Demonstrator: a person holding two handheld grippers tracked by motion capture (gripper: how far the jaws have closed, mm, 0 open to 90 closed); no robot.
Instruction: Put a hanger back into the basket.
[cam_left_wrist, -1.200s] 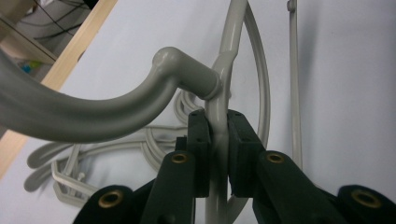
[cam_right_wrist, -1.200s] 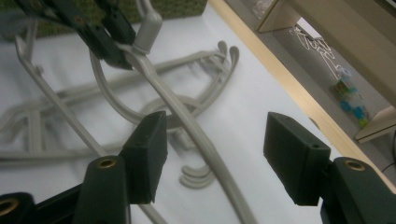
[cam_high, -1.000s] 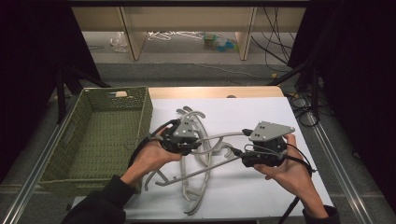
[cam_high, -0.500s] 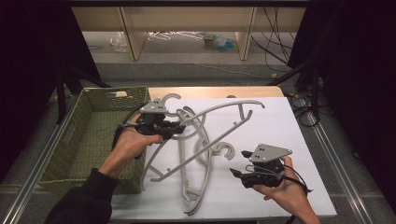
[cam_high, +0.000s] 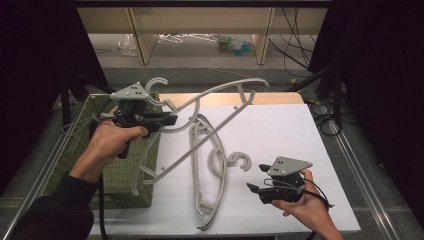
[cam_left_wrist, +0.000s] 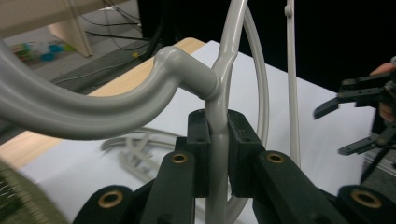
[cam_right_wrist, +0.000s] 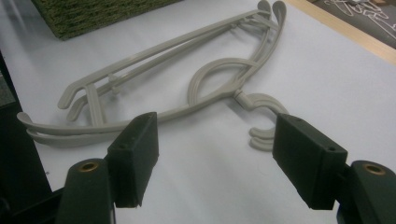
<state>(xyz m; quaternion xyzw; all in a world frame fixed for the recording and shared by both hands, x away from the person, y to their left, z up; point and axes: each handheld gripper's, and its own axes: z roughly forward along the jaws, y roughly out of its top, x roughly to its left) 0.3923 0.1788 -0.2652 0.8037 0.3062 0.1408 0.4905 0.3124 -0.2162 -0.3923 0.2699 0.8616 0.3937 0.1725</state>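
- Here the left gripper (cam_high: 170, 120) has its fingers (cam_left_wrist: 198, 140) pressed tight on the neck of a grey hanger (cam_high: 215, 92), just below the bend where the hook starts.
- That hanger is lifted off the bench and tilted: its hook sits near the left hand (cam_high: 107, 142), one arm sweeps up and away over the far edge of the bench, and the lower bar slants down toward the basket's near corner.
- The green woven basket (cam_high: 95, 175) stands on the left end of the bench, beside the white sheet; what shows of its inside is bare, though the hand and gripper cover much of it.
- The right gripper (cam_high: 252, 188) hangs low over the near right of the bench (cam_high: 280, 130), its fingers (cam_right_wrist: 133, 156) spread wide with nothing between them; they have just been opening a little further.
- Ahead of those fingers a small stack of hangers (cam_right_wrist: 219, 79) lies flat on the white sheet, hooks toward the right gripper, not touched by it.
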